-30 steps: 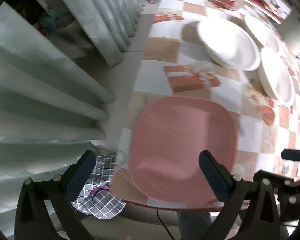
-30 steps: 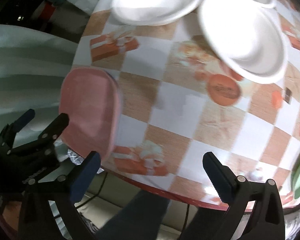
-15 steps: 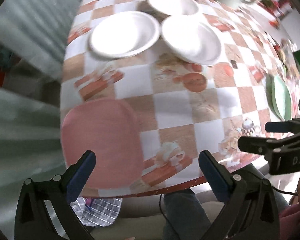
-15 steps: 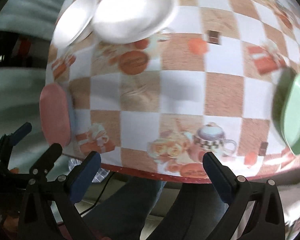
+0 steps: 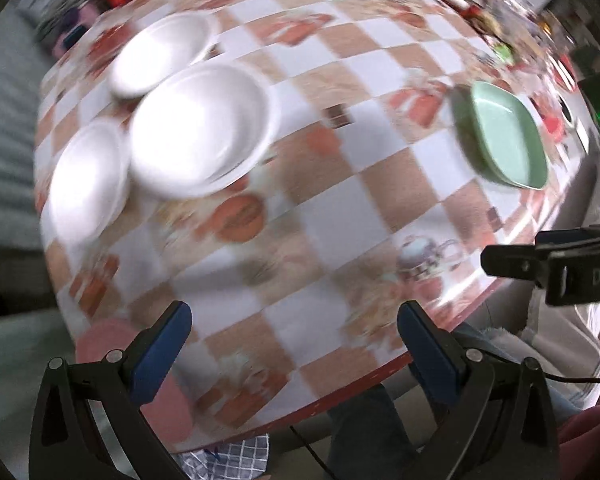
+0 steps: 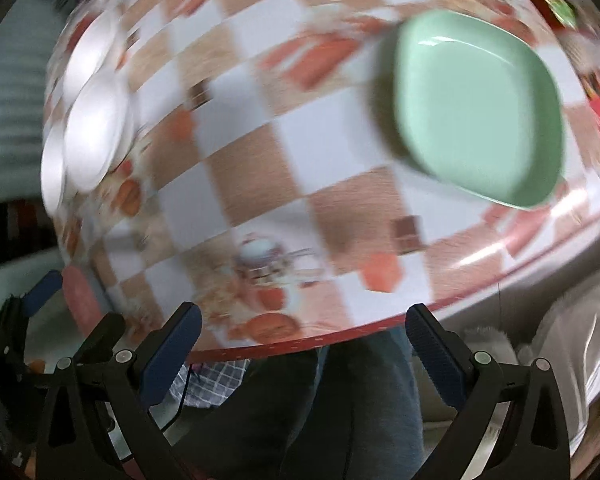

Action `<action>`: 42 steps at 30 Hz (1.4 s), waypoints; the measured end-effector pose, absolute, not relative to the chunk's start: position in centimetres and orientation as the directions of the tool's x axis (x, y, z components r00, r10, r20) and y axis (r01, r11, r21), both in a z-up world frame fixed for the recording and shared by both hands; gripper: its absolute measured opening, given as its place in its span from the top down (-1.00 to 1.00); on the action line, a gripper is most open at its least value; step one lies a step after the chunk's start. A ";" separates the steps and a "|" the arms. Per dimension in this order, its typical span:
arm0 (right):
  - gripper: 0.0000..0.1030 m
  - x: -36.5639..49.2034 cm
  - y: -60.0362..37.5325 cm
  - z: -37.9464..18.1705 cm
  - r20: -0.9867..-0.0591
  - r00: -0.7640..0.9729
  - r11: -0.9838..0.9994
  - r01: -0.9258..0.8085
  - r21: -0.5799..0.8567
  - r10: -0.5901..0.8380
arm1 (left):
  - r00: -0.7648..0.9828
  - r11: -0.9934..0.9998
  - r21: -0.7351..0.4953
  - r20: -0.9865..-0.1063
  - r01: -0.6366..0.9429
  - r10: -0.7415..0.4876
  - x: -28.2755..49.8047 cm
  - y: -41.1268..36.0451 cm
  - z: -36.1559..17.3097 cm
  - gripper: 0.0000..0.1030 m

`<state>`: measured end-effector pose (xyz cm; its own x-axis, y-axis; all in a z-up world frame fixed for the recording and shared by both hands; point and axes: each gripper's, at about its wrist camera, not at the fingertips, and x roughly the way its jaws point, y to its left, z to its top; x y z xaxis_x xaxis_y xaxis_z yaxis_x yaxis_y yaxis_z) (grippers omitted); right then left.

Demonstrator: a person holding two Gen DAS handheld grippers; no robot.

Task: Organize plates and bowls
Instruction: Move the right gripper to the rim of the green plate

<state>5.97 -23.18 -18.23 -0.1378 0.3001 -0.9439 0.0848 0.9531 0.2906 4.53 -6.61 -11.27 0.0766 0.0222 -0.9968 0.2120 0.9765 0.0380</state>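
Plates and bowls lie on a round table [image 5: 340, 184] covered with a checked cloth in white and brown squares, with small prints of gifts and teapots. Both views are blurred.

In the left wrist view, the left gripper [image 5: 292, 344] hangs over the near edge of the table. Its jaws are wide apart and nothing is between the blue pads [image 5: 160, 350]. Three white bowls [image 5: 200, 128] are grouped at the far left of the table; the middle one overlaps or touches the other two, but the blur does not let me tell which. A pink plate [image 5: 100, 340] lies at the near left edge, partly hidden behind the left finger. A green plate [image 5: 504, 136] lies at the right side, well apart from the white bowls. The other gripper's black body enters at the right edge of this view.

In the right wrist view, the right gripper [image 6: 300, 348] is also spread wide and holds nothing. It hangs over the near rim of the table, above a person's dark trouser legs [image 6: 340, 412]. The green plate [image 6: 480, 108] is at the far right, resting flat on the cloth. The white bowls [image 6: 92, 128] appear at the far left, and the pink plate [image 6: 80, 300] at the near left edge. A checked cloth [image 6: 212, 376] lies below the table.
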 end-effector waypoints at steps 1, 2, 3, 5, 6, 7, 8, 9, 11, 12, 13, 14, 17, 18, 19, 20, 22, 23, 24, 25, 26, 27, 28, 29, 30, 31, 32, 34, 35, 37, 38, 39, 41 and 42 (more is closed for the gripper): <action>-0.99 6.0 -24.0 -18.3 -0.944 -0.133 0.951 0.108 0.290 0.303 | 0.075 0.971 0.039 -0.997 0.234 0.022 4.9 -7.5 -11.4 -0.99; -0.99 6.0 -25.0 -18.3 -0.944 -0.128 0.948 0.133 0.288 0.305 | 0.074 0.969 0.040 -0.997 0.246 0.022 5.2 -8.1 -11.5 -0.99; -0.99 6.0 -25.7 -18.3 -0.944 -0.123 0.946 0.152 0.286 0.305 | 0.072 0.965 0.039 -0.997 0.260 0.021 5.6 -8.8 -11.6 -0.99; -0.99 6.0 -27.8 -18.2 -0.946 -0.115 0.941 0.195 0.277 0.303 | 0.068 0.959 0.035 -0.998 0.283 0.016 6.3 -10.2 -11.8 -0.99; -0.99 6.3 -28.7 -18.2 -0.947 -0.113 0.938 0.215 0.274 0.302 | 0.067 0.956 0.033 -0.998 0.292 0.014 6.7 -10.9 -11.8 -0.99; -0.99 6.5 -29.7 -18.3 -0.947 -0.111 0.934 0.234 0.269 0.301 | 0.068 0.954 0.032 -0.998 0.298 0.012 7.0 -11.4 -11.9 -0.99; -0.99 6.5 -30.6 -18.6 -0.948 -0.109 0.929 0.258 0.264 0.300 | 0.069 0.952 0.032 -0.998 0.305 0.012 7.3 -12.1 -12.0 -0.99; -0.99 6.5 -31.3 -18.9 -0.948 -0.107 0.925 0.276 0.261 0.299 | 0.068 0.949 0.032 -0.998 0.313 0.011 7.7 -12.8 -12.1 -0.99; -0.99 6.7 -33.0 -19.2 -0.950 -0.104 0.917 0.312 0.249 0.293 | 0.064 0.943 0.026 -0.998 0.330 0.006 8.7 -14.2 -12.4 -0.99; -0.99 6.8 -33.8 -19.4 -0.952 -0.102 0.914 0.326 0.243 0.289 | 0.062 0.941 0.023 -0.998 0.338 0.003 9.1 -15.0 -12.6 -0.99; -0.99 7.0 -34.5 -19.6 -0.953 -0.101 0.910 0.339 0.238 0.286 | 0.061 0.940 0.022 -0.998 0.341 0.002 9.5 -15.6 -12.8 -0.99; -0.99 7.1 -35.1 -19.8 -0.954 -0.099 0.907 0.351 0.233 0.283 | 0.057 0.939 0.018 -0.998 0.345 -0.002 10.0 -16.4 -13.1 -0.99; -0.99 7.8 -36.9 -20.1 -0.961 -0.093 0.902 0.379 0.208 0.260 | 0.045 0.937 0.010 -0.999 0.349 -0.006 11.5 -18.5 -14.0 -0.99; -0.99 8.1 -37.2 -20.3 -0.963 -0.094 0.902 0.384 0.198 0.251 | 0.044 0.937 0.010 -0.999 0.349 -0.005 12.1 -19.3 -14.3 -0.99; -0.99 8.4 -37.7 -20.5 -0.966 -0.094 0.902 0.390 0.186 0.240 | 0.044 0.937 0.012 -0.999 0.350 -0.004 12.6 -20.1 -14.6 -0.99; -0.99 8.9 -38.6 -20.5 -0.968 -0.093 0.903 0.392 0.179 0.232 | 0.046 0.937 0.012 -0.999 0.350 -0.004 13.0 -20.6 -14.9 -0.99; -0.99 9.7 -39.3 -20.9 -0.974 -0.096 0.907 0.391 0.155 0.207 | 0.055 0.937 0.017 -0.999 0.349 -0.002 13.8 -21.7 -15.2 -0.99; -0.99 10.3 -39.7 -21.1 -0.975 -0.097 0.910 0.389 0.146 0.198 | 0.060 0.938 0.023 -0.998 0.347 0.002 14.2 -22.1 -15.5 -0.99; -0.99 10.6 -39.8 -21.3 -0.977 -0.099 0.912 0.387 0.137 0.189 | 0.061 0.939 0.026 -0.998 0.344 0.005 14.6 -22.7 -15.7 -0.99; -0.99 11.1 -40.0 -21.5 -0.979 -0.101 0.914 0.386 0.126 0.177 | 0.059 0.939 0.026 -0.998 0.342 0.006 14.9 -23.0 -15.9 -0.99; -0.99 11.5 -40.2 -21.6 -0.980 -0.103 0.916 0.384 0.116 0.168 | 0.054 0.941 0.022 -0.999 0.338 0.004 15.3 -23.5 -16.3 -0.99; -0.99 11.9 -40.3 -21.8 -0.982 -0.105 0.918 0.381 0.108 0.159 | 0.053 0.942 0.022 -0.999 0.334 0.005 15.6 -23.8 -16.5 -0.99; -0.99 12.3 -40.5 -22.0 -0.982 -0.108 0.920 0.377 0.102 0.153 | 0.053 0.943 0.023 -0.999 0.332 0.006 15.8 -24.2 -16.8 -0.99; -0.99 12.7 -40.5 -22.2 -0.983 -0.111 0.924 0.371 0.096 0.146 | 0.053 0.943 0.024 -0.999 0.332 0.007 16.1 -24.6 -17.0 -0.99; -0.99 13.0 -40.5 -22.5 -0.983 -0.113 0.926 0.366 0.093 0.144 | 0.055 0.943 0.028 -0.998 0.331 0.011 16.4 -25.1 -17.4 -0.99; -0.99 13.4 -40.5 -22.7 -0.983 -0.114 0.929 0.359 0.091 0.141 | 0.056 0.943 0.031 -0.998 0.330 0.013 16.5 -25.4 -17.6 -0.99; -0.99 13.7 -40.5 -22.8 -0.984 -0.116 0.933 0.350 0.086 0.135 | 0.060 0.943 0.038 -0.998 0.330 0.020 16.7 -25.8 -18.0 -0.99; -0.99 14.2 -40.6 -23.3 -0.985 -0.121 0.941 0.332 0.074 0.120 | 0.068 0.943 0.051 -0.997 0.328 0.031 17.1 -26.3 -18.5 -0.99; -0.99 14.4 -40.6 -23.6 -0.986 -0.121 0.944 0.321 0.071 0.115 | 0.071 0.944 0.056 -0.997 0.324 0.034 17.2 -26.5 -18.8 -0.99; -0.99 14.9 -40.6 -24.1 -0.986 -0.129 0.951 0.304 0.062 0.105 | 0.069 0.947 0.050 -0.997 0.317 0.029 17.6 -26.8 -19.2 -0.99; -0.99 15.0 -40.6 -24.3 -0.986 -0.131 0.952 0.300 0.062 0.106 | 0.068 0.948 0.050 -0.997 0.315 0.031 17.7 -26.9 -19.5 -0.99; -0.99 14.9 -40.7 -24.6 -0.985 -0.133 0.953 0.295 0.063 0.106 | 0.065 0.948 0.052 -0.997 0.314 0.034 17.8 -27.1 -19.7 -0.99; -0.99 14.7 -40.6 -25.0 -0.984 -0.144 0.956 0.288 0.055 0.100 | 0.059 0.950 0.057 -0.997 0.307 0.041 18.0 -27.2 -20.3 -0.99; -0.99 14.7 -40.6 -25.1 -0.984 -0.145 0.957 0.286 0.056 0.101 | 0.056 0.951 0.056 -0.998 0.305 0.041 18.1 -27.2 -20.4 -0.99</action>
<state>14.70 -40.58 -25.07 -0.1448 0.1006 -0.9843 0.2861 0.9566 0.0556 18.12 -27.21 -20.45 0.0560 0.0413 -0.9976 0.3047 0.9508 0.0565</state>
